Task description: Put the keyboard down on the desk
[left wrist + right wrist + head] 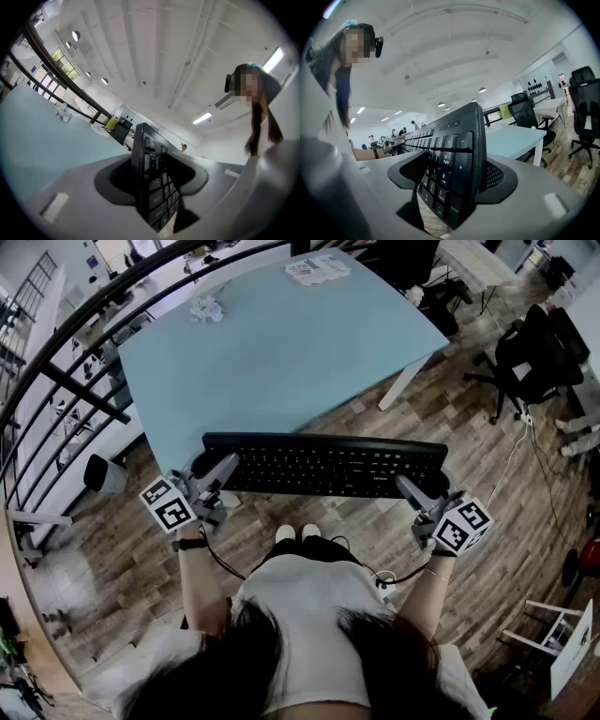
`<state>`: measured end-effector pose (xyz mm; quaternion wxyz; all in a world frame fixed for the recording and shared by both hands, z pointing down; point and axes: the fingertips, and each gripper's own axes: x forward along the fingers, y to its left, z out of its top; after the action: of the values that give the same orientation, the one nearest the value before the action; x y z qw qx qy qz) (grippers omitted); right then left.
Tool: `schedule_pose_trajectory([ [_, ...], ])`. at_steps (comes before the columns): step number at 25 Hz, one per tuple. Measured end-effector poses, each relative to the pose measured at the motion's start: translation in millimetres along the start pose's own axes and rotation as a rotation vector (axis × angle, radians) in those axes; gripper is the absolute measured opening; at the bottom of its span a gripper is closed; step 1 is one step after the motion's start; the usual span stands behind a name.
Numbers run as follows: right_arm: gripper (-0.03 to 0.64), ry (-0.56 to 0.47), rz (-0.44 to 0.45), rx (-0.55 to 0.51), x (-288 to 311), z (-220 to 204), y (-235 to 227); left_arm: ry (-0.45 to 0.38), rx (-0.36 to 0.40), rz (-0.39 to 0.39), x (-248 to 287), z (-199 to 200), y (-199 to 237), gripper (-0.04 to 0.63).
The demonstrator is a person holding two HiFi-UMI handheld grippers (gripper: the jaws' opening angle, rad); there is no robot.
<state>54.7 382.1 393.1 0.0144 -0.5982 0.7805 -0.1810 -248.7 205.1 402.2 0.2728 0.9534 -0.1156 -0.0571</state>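
Note:
A long black keyboard (323,466) hangs level in the air at the near edge of the light blue desk (272,343), its far edge over the desk's front edge. My left gripper (212,473) is shut on its left end, and the keyboard (149,183) stands edge-on between the grey jaws in the left gripper view. My right gripper (420,489) is shut on the right end, where the keypad of the keyboard (450,173) sits between the jaws. Both pads press on the board.
On the desk a small white flower bunch (206,307) lies at the far left and papers (317,269) at the far edge. A black railing (66,343) runs along the left. A black office chair (534,352) stands at the right on the wooden floor.

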Motion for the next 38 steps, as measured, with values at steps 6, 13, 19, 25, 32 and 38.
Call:
schedule_pose_trajectory([
  [6,0.298,-0.018,-0.021,0.033,-7.2,-4.7,-2.7,0.022,-0.014,-0.014,10.1,-2.6,0.1,0.223],
  [13,0.298,-0.031,0.003,0.029,-8.4,-7.5,-10.2,0.017,-0.005,0.006,10.5,-6.1,-5.0,0.222],
  [19,0.298,-0.048,0.001,0.038,-6.7,-10.0,-11.3,0.023,0.006,0.011,11.0,-5.6,-3.8,0.222],
  [25,0.298,-0.029,-0.005,0.050,44.5,17.6,-63.5,0.028,-0.007,0.015,68.1,21.0,43.7,0.224],
  [32,0.298,-0.029,-0.039,0.034,103.7,66.3,-118.1,0.020,-0.015,-0.014,138.9,64.2,103.3,0.224],
  [38,0.298,-0.004,-0.045,0.031,164.1,90.3,-138.5,0.009,-0.030,-0.017,163.1,96.7,155.0,0.224],
])
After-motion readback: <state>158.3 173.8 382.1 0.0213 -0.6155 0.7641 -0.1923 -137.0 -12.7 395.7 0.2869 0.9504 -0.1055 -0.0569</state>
